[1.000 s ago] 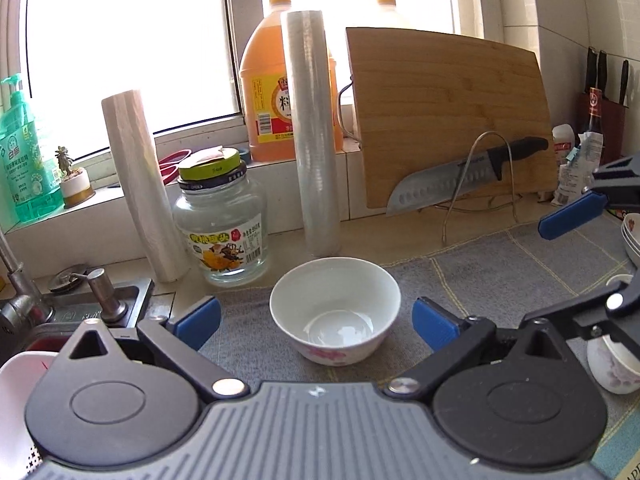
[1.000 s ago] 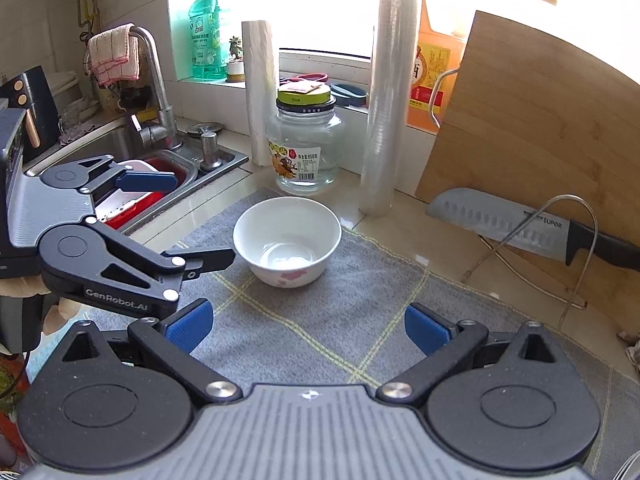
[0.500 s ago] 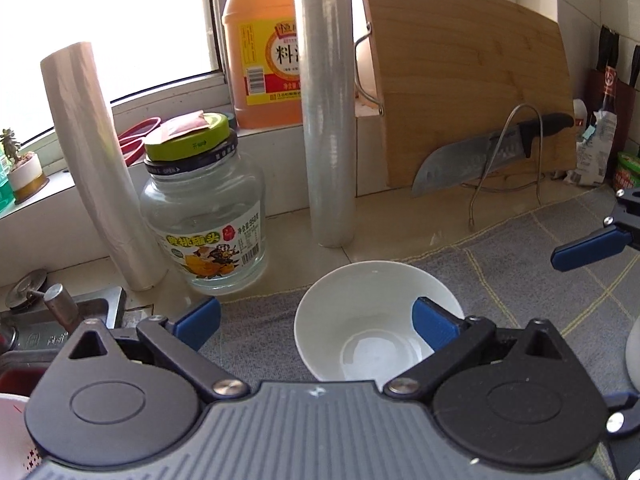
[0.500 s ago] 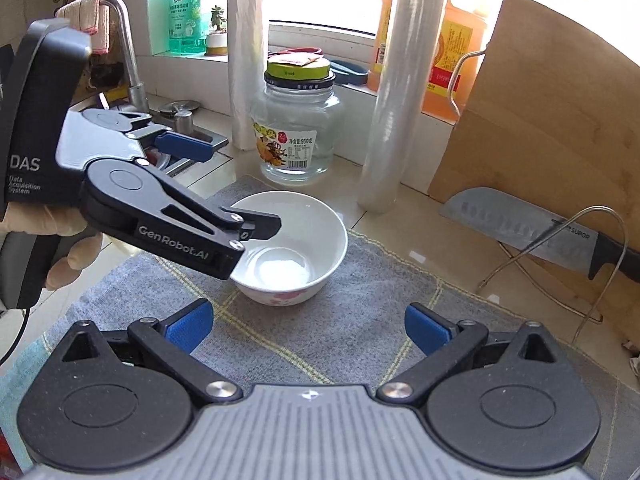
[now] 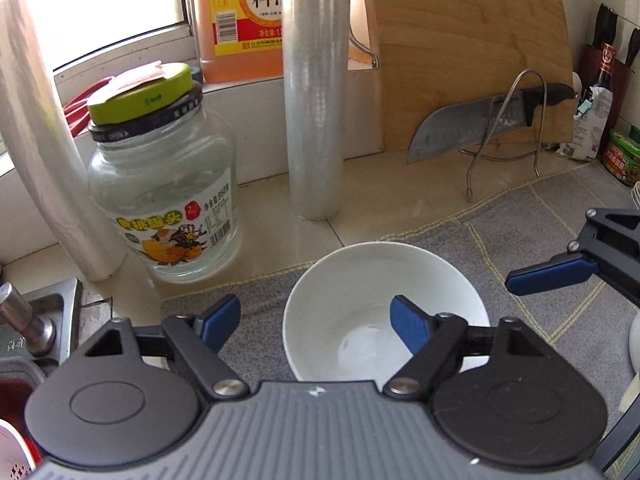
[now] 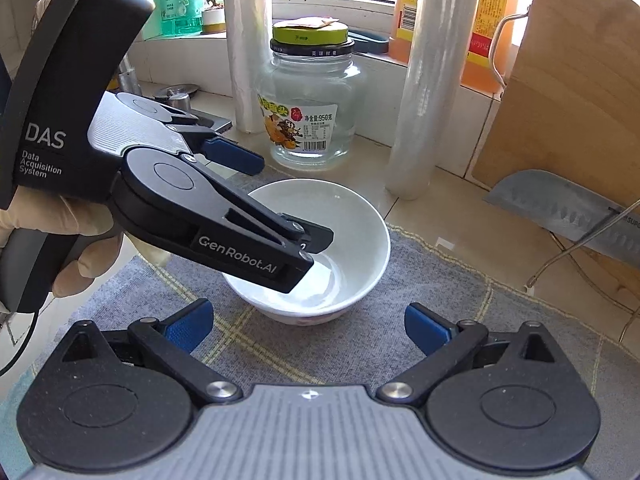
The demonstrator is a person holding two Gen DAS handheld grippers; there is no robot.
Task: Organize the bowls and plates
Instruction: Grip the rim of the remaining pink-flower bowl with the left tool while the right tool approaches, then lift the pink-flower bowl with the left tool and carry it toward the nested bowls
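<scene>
A white bowl point(image 5: 360, 280) with a pink flower print stands on the grey mat point(image 5: 532, 232); it also shows in the right wrist view point(image 6: 352, 224). My left gripper point(image 5: 312, 320) is open and straddles the bowl's left rim, one finger inside the bowl and one outside on the left. In the right wrist view the left gripper point(image 6: 288, 200) reaches in from the left over the bowl. My right gripper point(image 6: 308, 326) is open and empty, just in front of the bowl; one of its fingers point(image 5: 552, 274) shows at the right in the left wrist view.
A glass jar point(image 5: 160, 196) with a green lid, two film rolls point(image 5: 316, 92) and an orange bottle point(image 5: 240, 16) stand behind the bowl. A cutting board point(image 5: 460, 40) and a knife point(image 5: 480, 120) on a wire rack are at the back right. A sink point(image 5: 24, 340) is on the left.
My left gripper moved forward and down onto the bowl, so its right finger now sits inside the bowl. My right gripper moved closer to the bowl. Both stayed open.
</scene>
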